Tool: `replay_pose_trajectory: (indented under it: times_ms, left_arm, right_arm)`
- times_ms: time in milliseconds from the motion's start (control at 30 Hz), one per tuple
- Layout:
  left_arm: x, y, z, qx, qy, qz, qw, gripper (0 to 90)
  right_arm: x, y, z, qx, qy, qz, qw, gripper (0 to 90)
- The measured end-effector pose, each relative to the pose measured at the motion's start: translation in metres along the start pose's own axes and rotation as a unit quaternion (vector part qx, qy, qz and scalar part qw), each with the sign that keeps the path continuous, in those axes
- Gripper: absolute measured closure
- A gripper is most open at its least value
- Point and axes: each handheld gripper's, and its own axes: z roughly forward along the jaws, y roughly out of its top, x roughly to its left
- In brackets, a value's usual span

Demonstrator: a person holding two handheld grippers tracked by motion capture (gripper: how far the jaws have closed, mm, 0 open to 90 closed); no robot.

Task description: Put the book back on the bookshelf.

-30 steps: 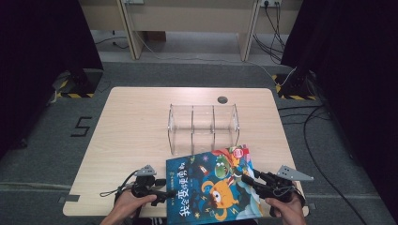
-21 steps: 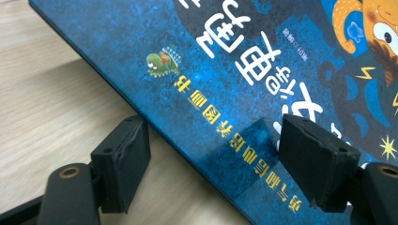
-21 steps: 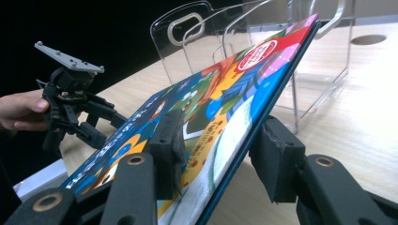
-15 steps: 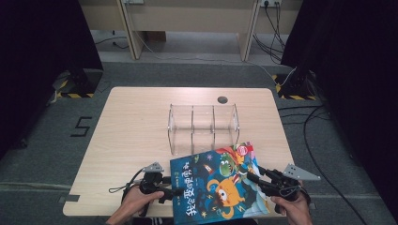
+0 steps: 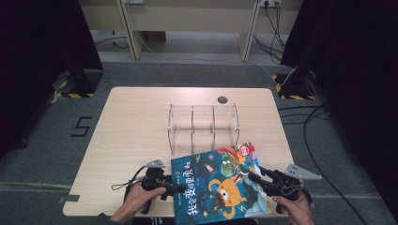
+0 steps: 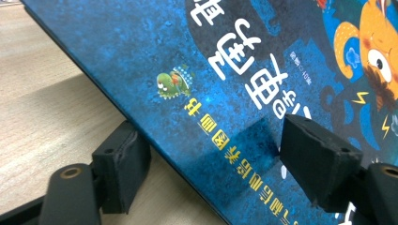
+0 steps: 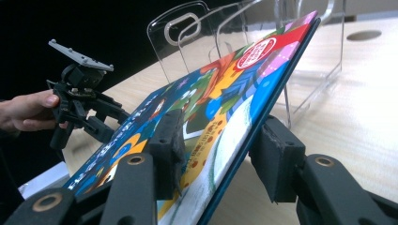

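Observation:
A children's book (image 5: pixel 218 187) with a blue cartoon cover hangs tilted over the table's near edge, held between both grippers. My left gripper (image 5: pixel 174 190) has the book's left edge between its jaws. Its jaws have just been closing: one pad sits on the cover (image 6: pixel 225 56) and the other under the spine, around my left gripper (image 6: pixel 211 159). My right gripper (image 5: pixel 253 178) clamps the right edge, one pad on the cover (image 7: pixel 225 93) and one on the back, around my right gripper (image 7: pixel 223 145). The left gripper (image 7: pixel 101 124) and its hand show beyond the book.
A clear acrylic organizer (image 5: pixel 202 124) with upright dividers stands mid-table just beyond the book's far corner, and its walls (image 7: pixel 187 28) rise behind the book. The wooden table (image 5: pixel 136 122) has a round cable hole (image 5: pixel 222 100) near its far edge.
The book has shifted slightly to the right and turned a little, with both grippers following it. Its far corner now reaches closer to the organizer.

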Motion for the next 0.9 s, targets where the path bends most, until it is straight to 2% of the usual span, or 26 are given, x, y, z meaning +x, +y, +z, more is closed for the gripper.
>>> replay_pose_trajectory:
  times_ms: [200, 300, 333, 367, 467, 500, 600, 733, 833, 867, 900]
  left_arm:
    - [0.001, 0.000, 0.000, -0.001, 0.002, 0.001, 1.0000, 27.1]
    - [0.001, 0.001, -0.002, -0.011, 0.007, 0.007, 0.9999, 29.9]
    - [0.000, 0.002, -0.004, -0.025, 0.000, 0.006, 0.9997, 32.9]
    - [0.000, 0.002, -0.005, -0.036, -0.010, 0.004, 0.9993, 38.4]
    - [-0.004, 0.004, -0.006, -0.055, -0.035, 0.003, 0.9978, 46.0]
    - [-0.004, 0.004, -0.006, -0.053, -0.033, 0.005, 0.9981, 45.7]
    - [-0.002, 0.005, -0.004, -0.051, -0.039, -0.005, 0.9980, 45.6]
    - [-0.003, 0.007, -0.003, -0.055, -0.036, -0.003, 0.9979, 46.1]
    - [-0.002, 0.009, -0.004, -0.075, -0.041, -0.011, 0.9963, 48.0]
    - [-0.003, 0.011, -0.005, -0.087, -0.045, -0.015, 0.9950, 49.5]
    - [-0.003, 0.012, -0.006, -0.091, -0.046, -0.014, 0.9947, 51.2]
  right_arm:
    - [-0.004, -0.003, 0.000, 0.005, 0.001, 0.015, 0.9999, 55.8]
    - [-0.008, -0.007, 0.002, 0.022, -0.006, 0.039, 0.9990, 55.5]
    - [-0.009, -0.008, 0.002, 0.029, -0.015, 0.045, 0.9985, 54.3]
    - [-0.011, -0.010, 0.005, 0.039, -0.035, 0.047, 0.9975, 52.5]
    - [-0.016, -0.013, 0.008, 0.060, -0.046, 0.055, 0.9956, 51.8]
    - [-0.017, -0.014, 0.010, 0.062, -0.047, 0.058, 0.9952, 51.7]
    - [-0.018, -0.014, 0.010, 0.064, -0.049, 0.061, 0.9950, 51.6]
    - [-0.019, -0.016, 0.011, 0.069, -0.050, 0.075, 0.9935, 51.4]
    - [-0.020, -0.016, 0.010, 0.072, -0.054, 0.082, 0.9926, 50.7]
    - [-0.020, -0.016, 0.010, 0.076, -0.056, 0.085, 0.9920, 49.4]
    - [-0.020, -0.018, 0.012, 0.084, -0.059, 0.095, 0.9901, 47.6]
